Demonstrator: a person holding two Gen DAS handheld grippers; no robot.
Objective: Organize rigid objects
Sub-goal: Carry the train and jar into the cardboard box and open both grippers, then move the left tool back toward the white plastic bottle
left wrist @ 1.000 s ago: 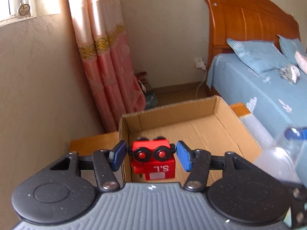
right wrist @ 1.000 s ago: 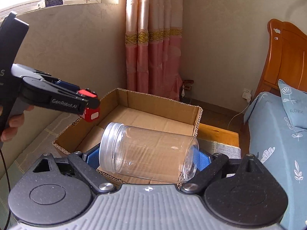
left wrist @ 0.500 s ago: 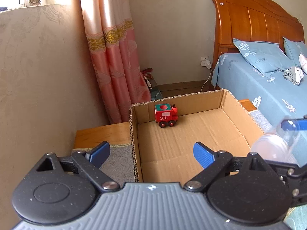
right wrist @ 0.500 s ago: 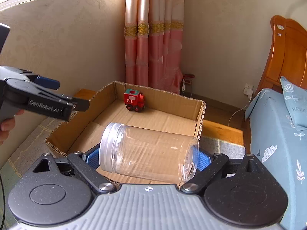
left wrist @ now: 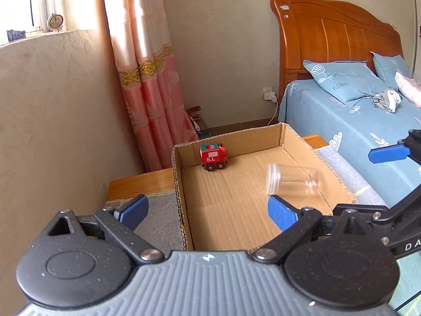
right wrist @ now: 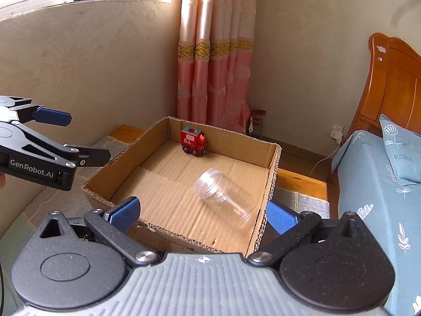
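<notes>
1. Bedroom floor beside a bed (left wrist: 342, 121); a cardboard box (right wrist: 273, 168) sits ahead of both grippers.
2. Left gripper (left wrist: 208, 209) and right gripper (right wrist: 202, 214) are opening wide, both empty.
3. Toy train (right wrist: 194, 141) stands at the far wall, jar (right wrist: 223, 194) lies nearer.
4. Drop-off looks done; next, fetch another object.

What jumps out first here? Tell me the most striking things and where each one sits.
The red toy train stands out first, upright against the far wall of the open cardboard box. Next is the clear plastic jar, lying on its side on the box floor nearer the camera, apart from the train. Both the left gripper and the right gripper hover at the box's near edge, jaws opening with nothing between them.
</notes>
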